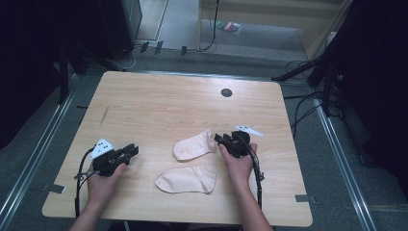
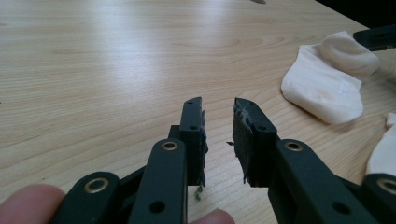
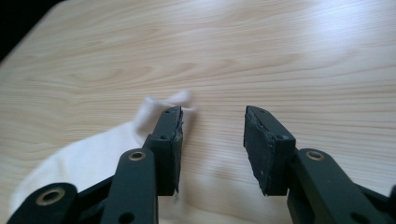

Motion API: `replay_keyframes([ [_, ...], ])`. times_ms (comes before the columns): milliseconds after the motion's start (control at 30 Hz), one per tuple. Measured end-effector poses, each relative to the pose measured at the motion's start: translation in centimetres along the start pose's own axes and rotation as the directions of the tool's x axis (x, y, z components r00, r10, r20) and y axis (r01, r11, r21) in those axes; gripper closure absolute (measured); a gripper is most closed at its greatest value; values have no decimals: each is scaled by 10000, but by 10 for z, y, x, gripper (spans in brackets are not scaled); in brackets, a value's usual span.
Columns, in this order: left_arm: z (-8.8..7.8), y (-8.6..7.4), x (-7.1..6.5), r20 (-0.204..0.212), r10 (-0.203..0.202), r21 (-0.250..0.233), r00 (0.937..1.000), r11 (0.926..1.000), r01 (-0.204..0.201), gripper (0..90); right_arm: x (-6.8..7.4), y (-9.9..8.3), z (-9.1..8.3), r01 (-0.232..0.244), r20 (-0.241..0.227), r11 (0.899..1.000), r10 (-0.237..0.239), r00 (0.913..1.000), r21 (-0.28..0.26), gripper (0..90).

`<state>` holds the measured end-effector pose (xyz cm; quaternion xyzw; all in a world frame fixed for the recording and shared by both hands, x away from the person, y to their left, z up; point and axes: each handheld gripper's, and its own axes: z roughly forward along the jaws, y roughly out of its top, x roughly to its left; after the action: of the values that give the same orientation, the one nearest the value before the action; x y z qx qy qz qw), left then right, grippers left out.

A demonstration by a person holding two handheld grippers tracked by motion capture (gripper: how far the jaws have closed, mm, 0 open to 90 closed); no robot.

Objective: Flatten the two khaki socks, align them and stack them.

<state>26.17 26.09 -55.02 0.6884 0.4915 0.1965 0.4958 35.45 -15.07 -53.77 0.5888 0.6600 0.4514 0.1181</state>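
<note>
Right hand-held gripper [image 1: 222, 140] sat part-open at the upper sock's [image 1: 193, 146] cuff, nothing pinched yet; next it needed closing there. Left hand-held gripper [image 1: 130, 150] waited narrow, empty.

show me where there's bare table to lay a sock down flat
The far half of the table, up to the dark round hole, is bare, as is the strip ahead of the left gripper. It is crowded by the two socks and the right gripper.
</note>
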Motion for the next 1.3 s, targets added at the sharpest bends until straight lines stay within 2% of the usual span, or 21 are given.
replay_keyframes([
  [100,1,1,-1,-52,17,63,10000,10000,-17,776,-6,2,-8,214,485,9996,-206,9986,-163,579],
  [200,2,3,-1,-131,-3,275,9999,9996,7,787,-6,5,-14,324,483,9985,-302,9984,-451,580],
  [267,3,6,-3,-125,-106,338,9999,9994,110,787,3,8,-21,982,514,9911,-939,9943,-894,579],
  [300,4,7,-5,-45,-216,360,9998,9991,217,786,8,8,-21,1433,582,9857,-1385,9887,-884,577],
  [333,4,7,-5,-45,-216,360,9998,9991,217,784,8,8,-21,1433,582,9857,-1385,9887,-884,577],
  [367,7,11,-12,121,-196,395,9997,9990,191,782,17,8,-20,2158,541,9741,-2124,9757,-677,572],
  [400,9,13,-16,272,-164,442,9995,9989,151,779,20,8,-19,2256,433,9728,-2235,9737,-524,563],
  [500,19,22,-28,914,-133,757,9957,9971,64,709,21,9,-10,2213,576,9751,-2200,9738,-171,505],
  [533,19,22,-28,914,-133,757,9957,9971,64,685,21,9,-10,2213,576,9751,-2200,9738,-171,505],
  [567,23,26,-35,1031,28,783,9947,9969,-110,651,16,10,-4,1804,545,9836,-1805,9821,60,495],
  [600,31,30,-46,1072,308,819,9938,9958,-397,620,15,11,-3,1740,530,9847,-1742,9833,77,495],
  [700,51,34,-64,1097,853,1567,9903,9824,-1020,529,14,9,2,1718,521,9849,-1728,9836,222,509],
  [733,51,34,-64,1097,853,1567,9903,9824,-1020,516,14,9,2,1718,521,9849,-1728,9836,222,509],
  [767,64,34,-74,976,1272,2038,9871,9682,-1449,505,15,8,5,1759,567,9839,-1775,9825,325,530],
  [800,69,34,-77,930,1348,2149,9865,9647,-1521,505,15,8,6,1779,574,9835,-1796,9821,333,540],
  [1033,91,39,-90,1073,1131,2999,9878,9435,-1406,634,16,7,13,1659,471,9858,-1670,9848,268,549],
  [1067,91,39,-90,1073,1131,2999,9878,9435,-1406,646,16,7,13,1659,471,9858,-1670,9848,268,549],
  [1167,100,40,-92,898,1088,3436,9900,9296,-1333,676,18,7,18,1826,641,9807,-1871,9802,703,658],
  [1200,100,40,-92,898,1088,3436,9900,9296,-1333,695,18,7,18,1826,641,9807,-1871,9802,703,658],
  [1233,102,40,-92,875,1134,3528,9897,9256,-1372,695,19,6,18,1968,814,9775,-2027,9758,757,727],
  [1300,102,39,-93,725,1358,3571,9881,9215,-1528,753,18,7,16,1971,632,9772,-2022,9773,793,836],
])
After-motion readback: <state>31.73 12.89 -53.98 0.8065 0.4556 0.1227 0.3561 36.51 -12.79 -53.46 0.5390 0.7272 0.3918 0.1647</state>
